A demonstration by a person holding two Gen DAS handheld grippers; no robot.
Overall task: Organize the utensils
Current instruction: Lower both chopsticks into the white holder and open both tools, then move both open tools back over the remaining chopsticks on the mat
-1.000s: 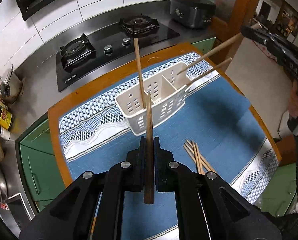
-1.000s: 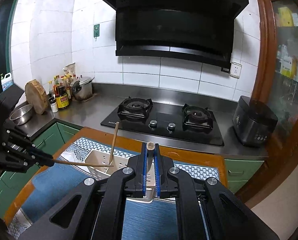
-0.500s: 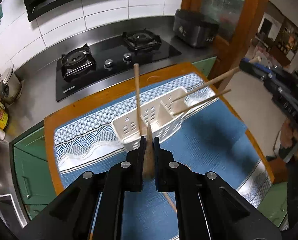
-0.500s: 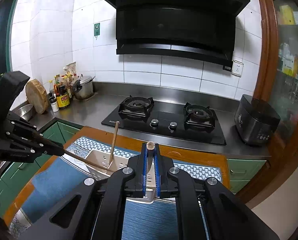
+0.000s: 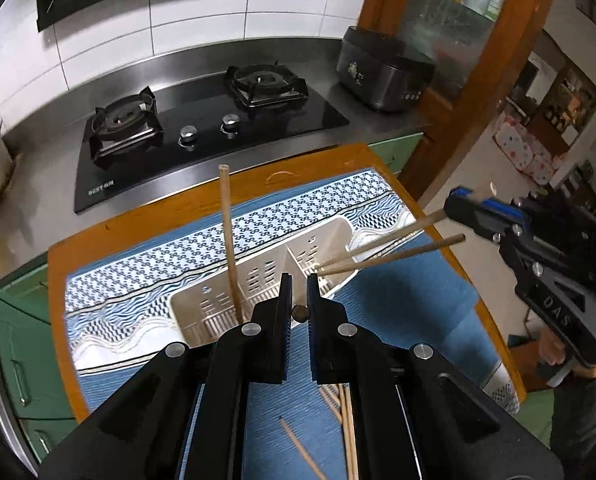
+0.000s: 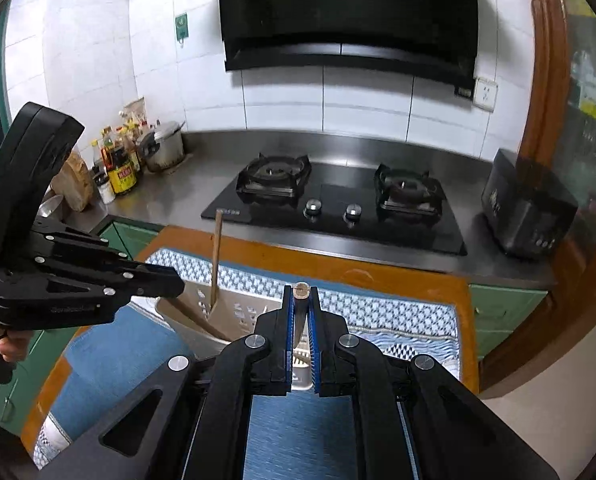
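A white slotted utensil caddy (image 5: 258,280) (image 6: 238,312) stands on the blue mat (image 5: 397,300). My left gripper (image 5: 298,284) (image 6: 178,284) is shut on a dark chopstick (image 5: 299,314) seen end-on; in the right wrist view that chopstick (image 6: 194,314) slants down into the caddy's left end. My right gripper (image 6: 301,294) (image 5: 453,204) is shut on a pale chopstick (image 6: 301,291) (image 5: 377,238) whose lower end sits in the right compartment. Beside it a free chopstick (image 5: 397,254) leans out to the right. Another chopstick (image 5: 228,240) (image 6: 216,256) stands nearly upright in the left compartment.
Loose chopsticks (image 5: 345,420) lie on the mat near me. The mat covers a wooden table (image 5: 158,212) set against a steel counter with a black gas hob (image 5: 202,124), a dark cooker (image 5: 381,72) at right, and bottles with a pot (image 6: 162,148) at left.
My left gripper has moved in over the caddy and its chopstick now points down into it, seen end-on. The right gripper has come lower and closer with its chopstick.
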